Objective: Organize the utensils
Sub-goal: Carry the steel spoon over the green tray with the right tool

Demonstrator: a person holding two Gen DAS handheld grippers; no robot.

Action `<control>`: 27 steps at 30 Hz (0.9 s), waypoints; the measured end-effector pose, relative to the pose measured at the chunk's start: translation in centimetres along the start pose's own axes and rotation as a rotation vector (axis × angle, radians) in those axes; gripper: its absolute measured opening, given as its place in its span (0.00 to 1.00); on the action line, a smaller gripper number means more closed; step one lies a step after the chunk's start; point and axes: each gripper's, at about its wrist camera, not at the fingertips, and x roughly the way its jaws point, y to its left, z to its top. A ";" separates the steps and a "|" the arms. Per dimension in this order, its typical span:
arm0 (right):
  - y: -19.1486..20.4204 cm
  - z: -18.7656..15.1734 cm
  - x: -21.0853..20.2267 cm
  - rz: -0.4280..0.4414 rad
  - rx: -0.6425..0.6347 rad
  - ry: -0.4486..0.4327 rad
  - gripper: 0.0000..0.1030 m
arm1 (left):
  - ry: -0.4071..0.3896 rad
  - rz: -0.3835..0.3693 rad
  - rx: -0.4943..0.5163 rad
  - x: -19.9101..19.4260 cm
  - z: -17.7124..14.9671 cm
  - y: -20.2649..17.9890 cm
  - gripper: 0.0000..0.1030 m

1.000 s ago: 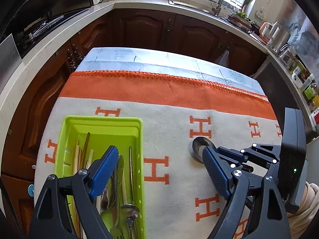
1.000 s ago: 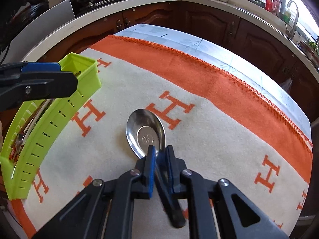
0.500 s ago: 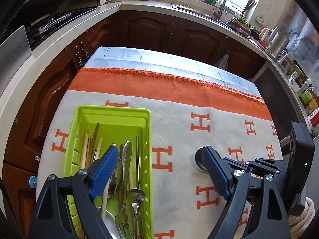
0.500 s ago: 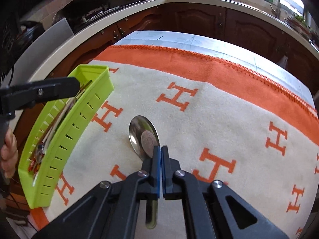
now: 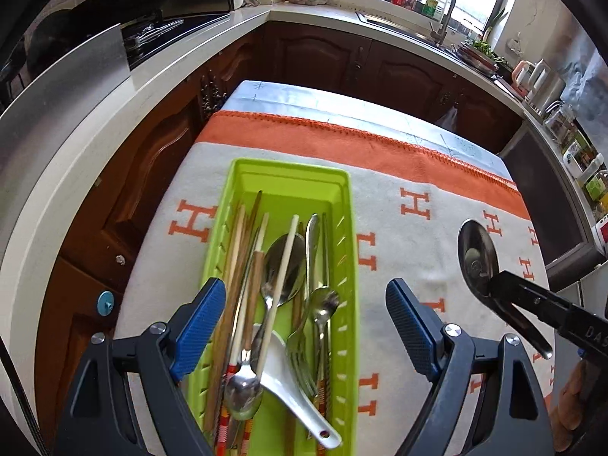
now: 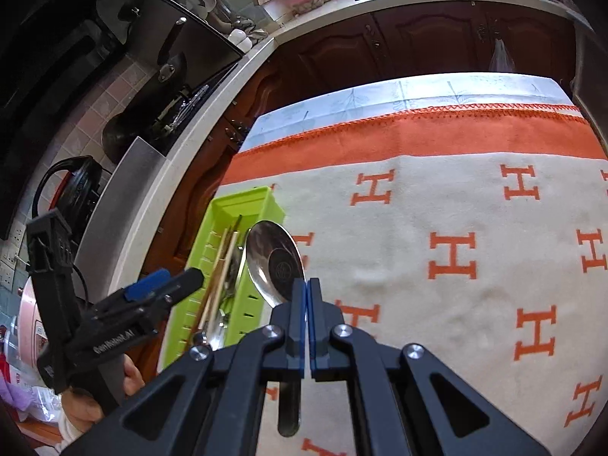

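- Steel spoon (image 6: 274, 262): polished oval bowl, round stamped mark in its centre, reflections across the metal; clamped at the neck, bowl raised clear of the blanket (image 6: 437, 205) and pointing away from the camera, just right of the tray's right wall
- Right gripper (image 6: 305, 296): blue pads pressed fully together on the spoon's neck; handle running back beneath the jaws, its end seen below them
- Same spoon in the left wrist view (image 5: 477, 256): near the table's right edge, well apart from the tray; handle partly covered by the right gripper's black fingers
- Left gripper (image 5: 304, 326): jaws spread wide, nothing between the pads; poised above the near half of the tray
- Lime-green slotted tray (image 5: 288, 174): lengthwise near the table's left edge, on the cream blanket with orange H letters
- Tray contents: chopsticks (image 5: 237, 250), steel spoons, a fork (image 5: 302, 361), a white ceramic soup spoon (image 5: 288, 387), all overlapping
- Near end of the tray cut off by the frame's lower edge; lower layers of utensils too tangled to count
- Hand (image 6: 95, 399) behind the left gripper only partly visible
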 end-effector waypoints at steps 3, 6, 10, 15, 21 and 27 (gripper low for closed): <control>3.1 -0.4 0.1 0.014 -0.007 0.003 0.00 | 0.019 0.030 -0.025 -0.9 -0.9 1.8 0.82; 5.7 -0.9 0.9 0.026 -0.010 0.010 0.00 | 0.027 0.045 -0.057 -1.6 -1.7 3.7 0.82; 8.1 -1.3 2.3 0.023 0.002 0.021 0.00 | 0.010 0.069 -0.076 -2.3 -2.7 6.0 0.82; 9.5 -1.1 4.6 -0.008 0.028 0.034 0.00 | 0.041 0.059 -0.096 -1.9 -3.8 8.3 0.88; 9.3 0.5 8.5 -0.110 0.080 0.029 0.00 | 0.085 0.021 -0.159 -0.7 -4.7 10.3 0.99; 9.3 2.0 11.6 -0.176 0.121 0.019 0.00 | 0.073 0.047 -0.161 -0.4 -4.9 11.0 0.99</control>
